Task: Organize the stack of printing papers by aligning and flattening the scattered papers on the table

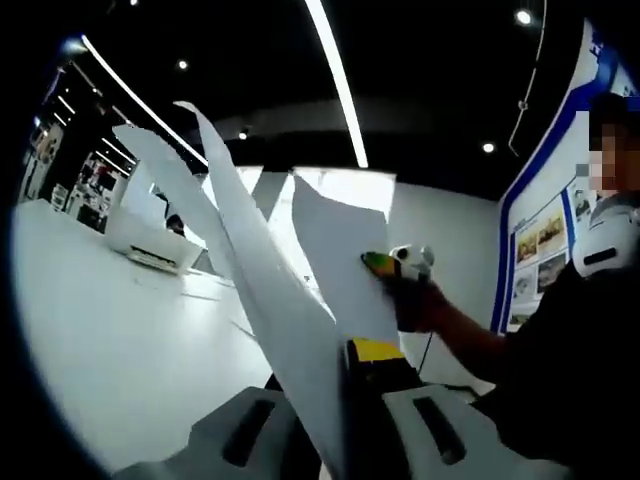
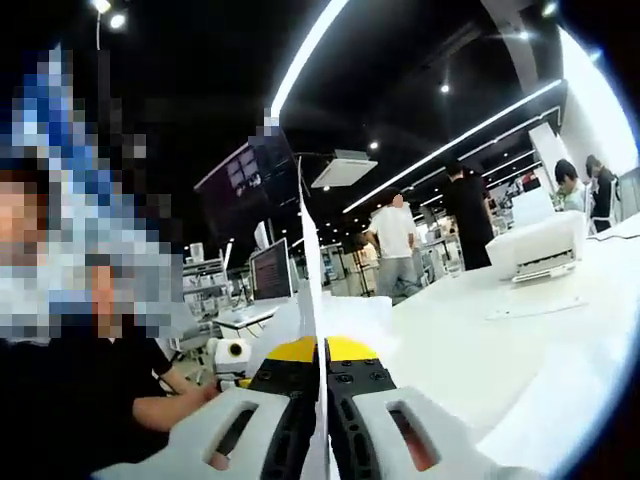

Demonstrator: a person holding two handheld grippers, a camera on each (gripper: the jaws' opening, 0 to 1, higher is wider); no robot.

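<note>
Both grippers, left (image 1: pixel 345 400) and right (image 2: pixel 322 395), clench upright papers (image 1: pixel 270 290) above the white table (image 1: pixel 110 330); a printer (image 2: pixel 540 248) sits beyond.

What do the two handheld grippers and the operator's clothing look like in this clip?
Both the left gripper and right gripper have pale grey slotted jaws with black inner faces and yellow tips. The person wears a dark short-sleeved top.

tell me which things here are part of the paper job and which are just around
Job:
papers, held upright
left gripper, shut on them
right gripper, shut on a sheet's edge
table

Just around:
printer
monitor
people standing
</note>
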